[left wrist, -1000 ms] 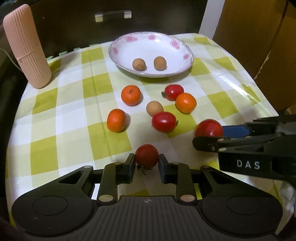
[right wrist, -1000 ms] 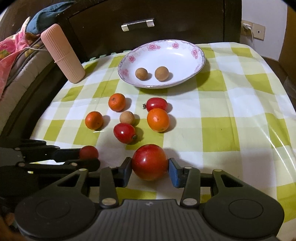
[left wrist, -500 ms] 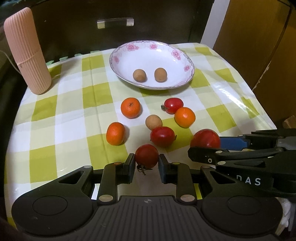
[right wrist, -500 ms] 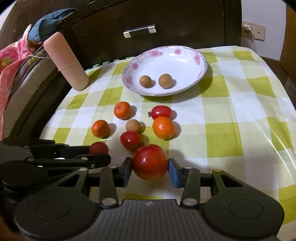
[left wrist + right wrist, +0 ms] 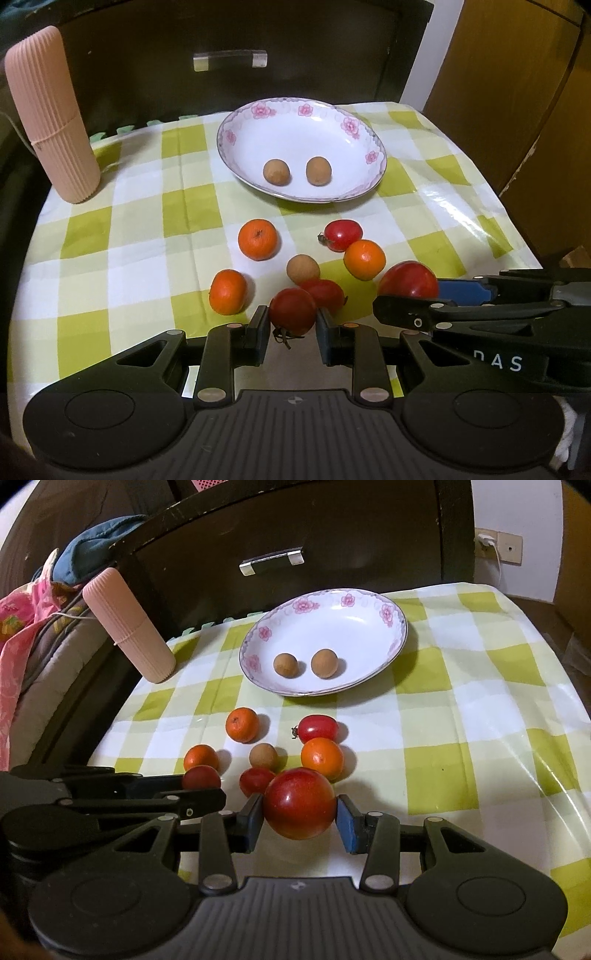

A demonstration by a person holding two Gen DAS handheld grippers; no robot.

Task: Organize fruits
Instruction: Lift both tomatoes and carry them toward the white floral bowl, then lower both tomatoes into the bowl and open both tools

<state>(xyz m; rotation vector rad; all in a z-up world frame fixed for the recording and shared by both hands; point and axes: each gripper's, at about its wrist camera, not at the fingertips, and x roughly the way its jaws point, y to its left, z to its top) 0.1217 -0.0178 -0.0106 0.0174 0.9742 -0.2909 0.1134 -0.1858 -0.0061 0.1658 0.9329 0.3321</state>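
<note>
- The left gripper (image 5: 291,328) had its fingers clamped on a small red tomato (image 5: 292,311), its dried stem hanging below, held nearest the camera.
- The right gripper (image 5: 300,814) had its fingers clamped on a large red tomato (image 5: 299,803); in the left wrist view that gripper reached in from the right side.
- Just beyond the two held fruits, another red tomato (image 5: 256,780) lay on the table (image 5: 480,709), which was covered by a green and white checked cloth.
- Near it sat a brown longan (image 5: 263,755), with an orange tangerine (image 5: 322,757) to its right and a second tangerine (image 5: 201,757) to its left.
- Further back, a third tangerine (image 5: 242,724) lay on the left, and an oblong red tomato (image 5: 317,728) lay on the right, just behind the right-hand tangerine.
- Beyond the loose fruits stood a white plate with pink flowers (image 5: 384,613), holding two longans (image 5: 285,665) side by side, apart from each other.
- A ribbed pink cylinder (image 5: 127,624) stood tilted at the far left corner of the table.
- Behind the table was a dark drawer front with a metal handle (image 5: 271,560).
</note>
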